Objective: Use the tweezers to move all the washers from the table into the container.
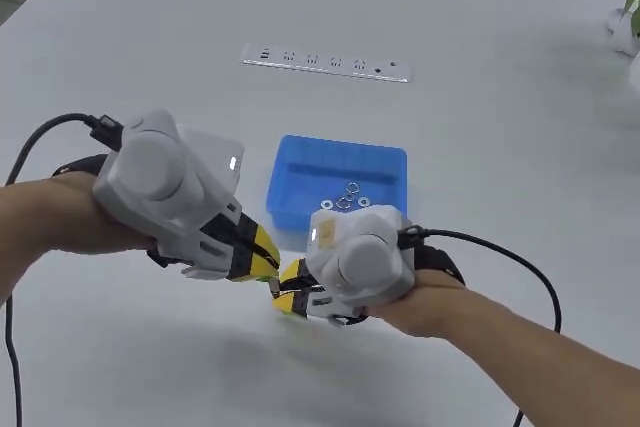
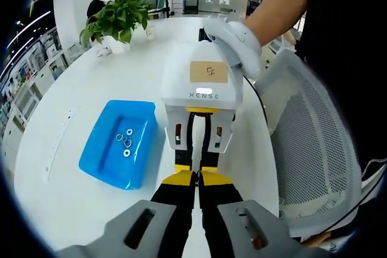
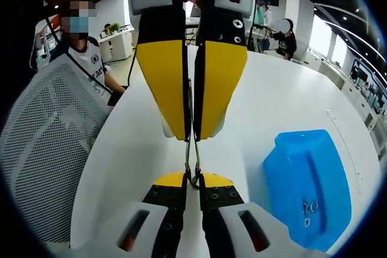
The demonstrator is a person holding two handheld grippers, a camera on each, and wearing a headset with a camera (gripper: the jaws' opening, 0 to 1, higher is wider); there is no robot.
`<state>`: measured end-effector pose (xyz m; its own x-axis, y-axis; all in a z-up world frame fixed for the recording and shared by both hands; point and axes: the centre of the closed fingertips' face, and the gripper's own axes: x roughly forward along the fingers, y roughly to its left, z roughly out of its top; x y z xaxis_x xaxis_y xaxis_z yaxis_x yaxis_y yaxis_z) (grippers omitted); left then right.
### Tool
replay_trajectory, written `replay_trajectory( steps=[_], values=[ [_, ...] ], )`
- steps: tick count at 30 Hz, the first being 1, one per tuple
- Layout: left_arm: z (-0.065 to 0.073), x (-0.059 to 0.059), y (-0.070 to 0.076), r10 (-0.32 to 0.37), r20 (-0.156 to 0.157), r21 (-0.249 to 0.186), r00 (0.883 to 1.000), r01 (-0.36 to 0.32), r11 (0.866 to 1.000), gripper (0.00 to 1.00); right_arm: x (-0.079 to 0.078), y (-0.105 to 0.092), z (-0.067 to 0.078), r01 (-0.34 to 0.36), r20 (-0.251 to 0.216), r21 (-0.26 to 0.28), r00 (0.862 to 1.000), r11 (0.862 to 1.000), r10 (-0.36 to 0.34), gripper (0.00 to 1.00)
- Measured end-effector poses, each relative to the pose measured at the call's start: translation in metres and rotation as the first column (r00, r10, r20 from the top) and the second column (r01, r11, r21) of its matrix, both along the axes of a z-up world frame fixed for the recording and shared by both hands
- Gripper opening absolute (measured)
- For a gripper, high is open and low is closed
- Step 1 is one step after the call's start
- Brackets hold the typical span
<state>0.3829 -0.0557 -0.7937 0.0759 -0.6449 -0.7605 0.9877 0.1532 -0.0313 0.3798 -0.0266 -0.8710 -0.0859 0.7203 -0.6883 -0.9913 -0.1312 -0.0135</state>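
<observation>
Several washers (image 1: 345, 199) lying in the blue container (image 1: 300, 175) just beyond the grippers, left gripper (image 1: 265, 255) and right gripper (image 1: 288, 292) meeting tip to tip, both pinching the tweezers (image 3: 192, 149) near the worktop's (image 1: 480, 117) near edge, power strip (image 1: 325, 61) lying beyond, open office surrounding.

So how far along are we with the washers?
Done: several washers lie in the blue container. In hand: the left gripper and right gripper meet tip to tip, both shut on the tweezers. Left: I cannot tell whether washers remain on the table; the grippers cover part of it.
</observation>
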Motion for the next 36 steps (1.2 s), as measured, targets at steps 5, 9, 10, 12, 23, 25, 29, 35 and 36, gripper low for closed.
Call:
replay_trajectory(
  steps=[5,9,10,12,23,25,29,35,36],
  values=[
    [0.0,0.001,0.0,0.001,-0.002,-0.004,1.0,-0.001,1.0,0.06,0.0,-0.001,0.0,0.009,-0.008,-0.003,1.0,1.0,-0.009,0.09],
    [0.0,0.001,-0.001,0.002,-0.002,-0.003,1.0,-0.002,1.0,0.06,0.0,-0.001,0.0,0.009,-0.002,-0.005,1.0,1.0,-0.009,0.09],
    [0.0,0.001,-0.001,0.002,-0.001,-0.003,1.0,-0.002,1.0,0.06,0.001,-0.001,0.0,0.01,0.001,-0.006,1.0,1.0,-0.01,0.09],
    [0.0,0.002,-0.001,0.002,0.001,-0.005,1.0,-0.002,1.0,0.06,0.001,-0.001,0.001,0.009,0.001,-0.006,1.0,1.0,-0.009,0.09],
    [0.01,0.004,-0.004,0.014,0.008,-0.022,1.0,-0.013,1.0,0.06,0.004,-0.006,0.011,0.011,0.012,-0.006,1.0,1.0,-0.011,0.09],
    [0.014,0.004,-0.004,0.016,0.009,-0.025,1.0,-0.015,1.0,0.06,0.004,-0.006,0.014,0.012,0.014,-0.005,1.0,1.0,-0.011,0.09],
    [0.021,0.005,-0.005,0.019,0.015,-0.028,1.0,-0.018,0.999,0.06,0.006,-0.006,0.021,0.009,0.027,-0.004,1.0,1.0,-0.009,0.09],
    [0.032,0.007,-0.007,0.019,0.026,-0.03,0.999,-0.018,0.999,0.06,0.009,-0.007,0.032,0.012,0.037,0.005,0.999,1.0,-0.012,0.09],
    [0.035,0.007,-0.007,0.019,0.027,-0.031,0.999,-0.018,0.999,0.06,0.01,-0.007,0.033,0.012,0.038,0.007,0.999,1.0,-0.013,0.09]
  ],
)
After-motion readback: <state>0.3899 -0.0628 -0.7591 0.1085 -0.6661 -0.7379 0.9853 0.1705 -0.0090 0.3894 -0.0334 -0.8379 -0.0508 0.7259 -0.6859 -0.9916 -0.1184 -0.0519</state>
